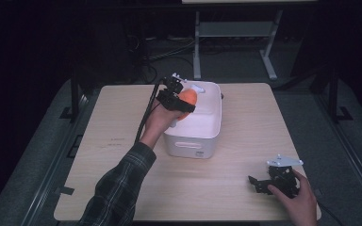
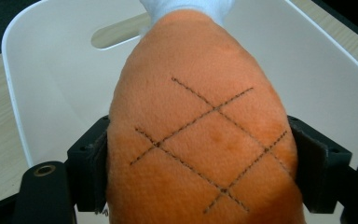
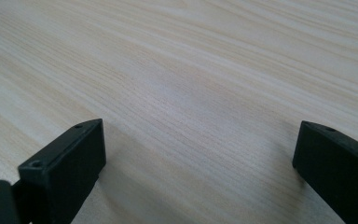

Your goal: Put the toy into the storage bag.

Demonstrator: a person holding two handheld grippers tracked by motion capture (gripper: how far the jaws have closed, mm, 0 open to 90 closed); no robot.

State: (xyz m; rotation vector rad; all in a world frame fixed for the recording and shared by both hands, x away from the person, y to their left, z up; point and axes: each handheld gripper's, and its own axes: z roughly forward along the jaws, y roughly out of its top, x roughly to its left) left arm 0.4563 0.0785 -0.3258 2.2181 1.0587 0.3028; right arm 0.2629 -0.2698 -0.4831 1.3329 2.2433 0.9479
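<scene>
No brand name or readable writing shows on any item; a faint dark mark lies on the table (image 1: 245, 141) left of the bin, too small to read. The orange plush toy (image 2: 200, 149) bears stitched dark crossing lines forming a diamond grid, with a white fabric part at its far end.

The table is a light wood-grain top with rounded corners. It stands on grey floor in a dark room. A pale metal frame stand (image 1: 235, 33) stands beyond the far edge, with cables on the floor beside it.

The white plastic bin (image 1: 207, 127) sits at the centre of the table, toward the far edge. It has a slot handle in its near wall and another in its far wall. Its visible interior is bare white.

The left gripper (image 1: 175, 100) is held above the left part of the bin's opening. Its jaws pinch the orange plush toy from both sides, holding it over the bin's interior.

The right gripper (image 1: 269, 181) rests low at the near right corner of the table, held by the right hand (image 1: 298, 200). Its jaws are spread apart with bare wood between them.
</scene>
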